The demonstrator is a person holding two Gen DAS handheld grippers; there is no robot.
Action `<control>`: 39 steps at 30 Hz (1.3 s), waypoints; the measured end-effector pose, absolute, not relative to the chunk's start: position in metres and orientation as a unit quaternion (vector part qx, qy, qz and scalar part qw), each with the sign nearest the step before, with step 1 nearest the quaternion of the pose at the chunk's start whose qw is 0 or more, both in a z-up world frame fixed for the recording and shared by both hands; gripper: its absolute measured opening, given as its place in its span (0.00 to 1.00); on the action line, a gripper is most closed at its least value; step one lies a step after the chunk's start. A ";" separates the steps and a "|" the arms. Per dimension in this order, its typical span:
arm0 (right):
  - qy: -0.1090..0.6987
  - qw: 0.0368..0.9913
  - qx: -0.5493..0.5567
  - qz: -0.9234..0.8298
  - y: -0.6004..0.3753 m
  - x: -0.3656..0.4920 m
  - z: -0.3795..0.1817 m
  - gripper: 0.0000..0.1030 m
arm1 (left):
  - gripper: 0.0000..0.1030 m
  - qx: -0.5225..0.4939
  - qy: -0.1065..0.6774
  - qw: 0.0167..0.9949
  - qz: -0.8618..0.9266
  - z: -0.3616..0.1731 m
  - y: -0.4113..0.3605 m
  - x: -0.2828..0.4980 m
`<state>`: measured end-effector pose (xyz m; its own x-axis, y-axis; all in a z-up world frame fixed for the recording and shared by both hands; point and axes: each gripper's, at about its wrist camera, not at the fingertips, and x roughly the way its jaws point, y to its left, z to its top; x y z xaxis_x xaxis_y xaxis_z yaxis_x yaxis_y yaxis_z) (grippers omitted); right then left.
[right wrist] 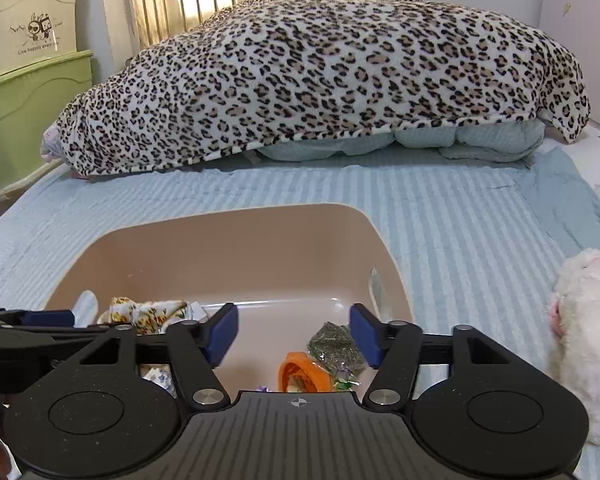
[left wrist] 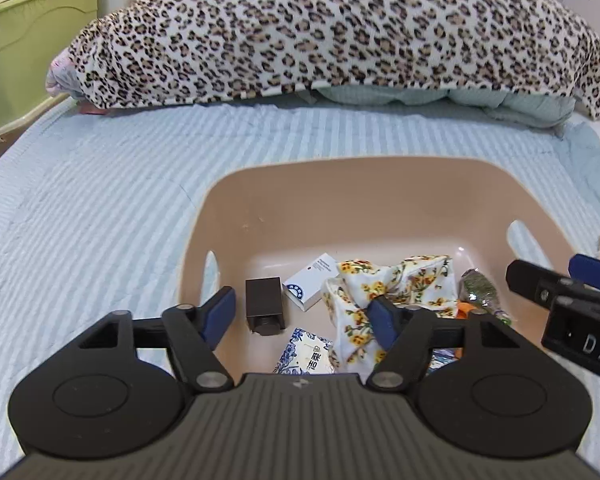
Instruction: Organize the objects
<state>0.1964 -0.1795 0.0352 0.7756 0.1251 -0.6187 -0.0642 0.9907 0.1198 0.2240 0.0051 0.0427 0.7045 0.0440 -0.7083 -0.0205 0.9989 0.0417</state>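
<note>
Both the left gripper (left wrist: 302, 316) and right gripper (right wrist: 294, 334) are held spread, empty, over the beige basket (left wrist: 340, 184). The dark box (left wrist: 264, 304), at twelve o'clock between the left jaws, is best straddled squarely before closing.

The cream cabinet (right wrist: 28, 20) at ten o'clock carries a cartoon and the words "Live happy every day", partly cut off. The right claw (left wrist: 584, 344) shows the letters "DA". The blue-white packet (left wrist: 306, 354) has Chinese characters, too small to read.
</note>
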 end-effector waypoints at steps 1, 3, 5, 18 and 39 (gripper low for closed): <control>0.330 0.942 0.046 0.051 -0.181 0.193 0.038 0.71 | 0.73 0.013 0.382 0.924 0.016 0.045 0.006 0.220; 0.323 0.944 0.046 0.052 -0.182 0.186 0.044 0.73 | 0.75 0.012 0.379 0.925 0.012 0.049 0.005 0.215; 0.314 0.947 0.047 0.050 -0.183 0.182 0.047 0.75 | 0.76 0.014 0.375 0.927 0.012 0.050 0.003 0.211; 0.317 0.946 0.055 0.050 -0.187 0.189 0.039 0.75 | 0.76 0.009 0.381 0.923 0.040 0.040 0.003 0.226; 0.351 0.920 0.138 0.103 -0.194 0.211 0.016 0.84 | 0.79 -0.047 0.384 0.920 -0.053 0.046 0.023 0.228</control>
<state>0.2110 -0.1938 0.0165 0.7319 0.2868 -0.6181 -0.0922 0.9405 0.3272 0.2284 0.0233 0.0457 0.6988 -0.1334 -0.7027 0.0604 0.9900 -0.1279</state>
